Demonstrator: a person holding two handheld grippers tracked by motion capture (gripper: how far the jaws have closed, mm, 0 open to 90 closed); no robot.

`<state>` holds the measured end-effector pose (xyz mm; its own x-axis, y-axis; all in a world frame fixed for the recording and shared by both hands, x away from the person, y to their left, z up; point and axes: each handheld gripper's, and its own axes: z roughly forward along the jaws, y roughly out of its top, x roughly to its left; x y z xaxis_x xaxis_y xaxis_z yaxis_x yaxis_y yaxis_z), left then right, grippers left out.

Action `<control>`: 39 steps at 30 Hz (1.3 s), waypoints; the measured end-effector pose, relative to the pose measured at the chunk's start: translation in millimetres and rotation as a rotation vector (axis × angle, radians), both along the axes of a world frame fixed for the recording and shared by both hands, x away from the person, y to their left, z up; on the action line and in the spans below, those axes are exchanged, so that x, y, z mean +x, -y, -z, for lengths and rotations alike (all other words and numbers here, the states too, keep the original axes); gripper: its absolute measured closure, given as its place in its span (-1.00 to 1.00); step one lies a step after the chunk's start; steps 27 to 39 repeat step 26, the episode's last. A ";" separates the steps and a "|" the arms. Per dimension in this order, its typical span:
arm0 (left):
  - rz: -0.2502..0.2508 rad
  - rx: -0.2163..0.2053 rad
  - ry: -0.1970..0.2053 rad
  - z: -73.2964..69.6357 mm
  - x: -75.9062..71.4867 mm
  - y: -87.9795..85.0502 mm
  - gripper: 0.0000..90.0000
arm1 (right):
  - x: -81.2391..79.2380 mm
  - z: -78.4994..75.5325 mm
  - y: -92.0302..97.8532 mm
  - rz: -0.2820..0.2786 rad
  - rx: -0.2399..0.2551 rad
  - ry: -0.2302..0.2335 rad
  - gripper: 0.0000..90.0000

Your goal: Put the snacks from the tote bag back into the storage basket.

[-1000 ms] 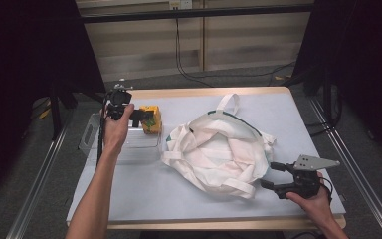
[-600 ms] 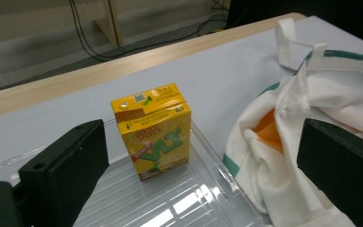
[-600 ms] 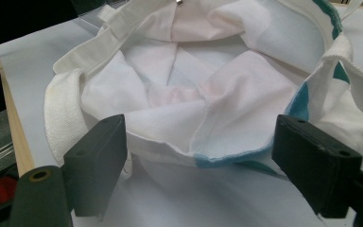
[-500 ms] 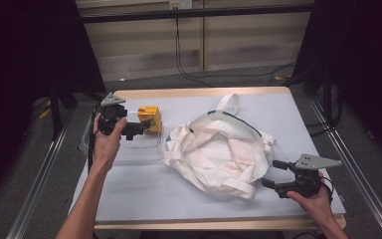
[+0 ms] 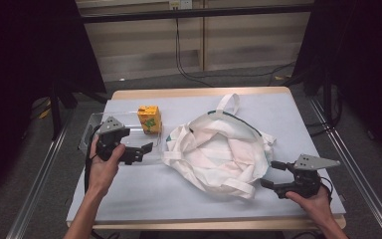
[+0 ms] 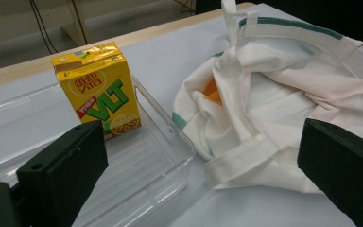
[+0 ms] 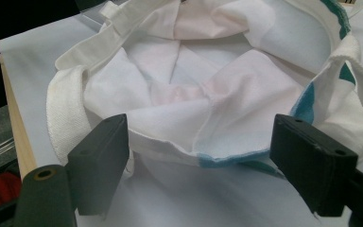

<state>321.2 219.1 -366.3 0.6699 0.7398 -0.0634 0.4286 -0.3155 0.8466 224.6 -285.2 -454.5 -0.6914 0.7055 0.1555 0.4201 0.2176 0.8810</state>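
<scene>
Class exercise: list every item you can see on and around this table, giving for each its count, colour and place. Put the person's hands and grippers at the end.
Drink carton: one, yellow with green lettering, standing upright in the far corner of the tray.
Tray: one, clear plastic, at the table's left, beside the bag.
Tote bag: one, white with teal trim, lying open at the table's middle; something orange shows inside it in the left gripper view.
Table: one, pale grey top with a wooden edge.
Cables: black, on the floor beyond the table.
Left gripper: one, black, open, over the tray's near side, pointing toward the bag.
Right gripper: one, black, open, at the bag's near right rim.
Hands: two, one holding each gripper.
</scene>
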 end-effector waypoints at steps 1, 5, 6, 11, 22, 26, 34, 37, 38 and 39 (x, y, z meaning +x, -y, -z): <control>0.000 -0.006 -0.002 2.8 -3.8 -0.1 -0.96 | -0.3 -0.1 0.4 0.002 0.001 0.000 -0.55; 0.006 -0.010 -0.016 11.9 -16.1 -4.7 -0.96 | -0.2 0.1 0.6 0.003 0.000 -0.001 -0.56; 0.016 -0.033 -0.033 14.3 -19.5 -6.3 -0.96 | -0.2 0.1 0.5 0.002 -0.001 -0.001 -0.56; -0.011 -0.047 -0.017 24.2 -33.7 -9.1 -0.96 | 0.0 0.1 0.5 0.005 -0.003 -0.002 -0.56; -0.024 -0.093 -0.030 57.7 -63.1 -14.9 -0.89 | -0.2 0.0 0.9 0.004 -0.006 0.001 -0.56; -0.037 -0.100 -0.015 66.3 -67.1 -15.6 -0.89 | -0.5 -0.8 2.3 0.002 0.000 0.003 -0.56; -0.037 -0.100 -0.015 66.3 -67.1 -15.6 -0.89 | -0.5 -0.8 2.3 0.002 0.000 0.003 -0.56; -0.037 -0.100 -0.015 66.3 -67.1 -15.6 -0.89 | -0.5 -0.8 2.3 0.002 0.000 0.003 -0.56; -0.037 -0.100 -0.015 66.3 -67.1 -15.6 -0.89 | -0.5 -0.8 2.3 0.002 0.000 0.003 -0.56; -0.037 -0.100 -0.015 66.3 -67.1 -15.6 -0.89 | -0.5 -0.8 2.3 0.002 0.000 0.003 -0.56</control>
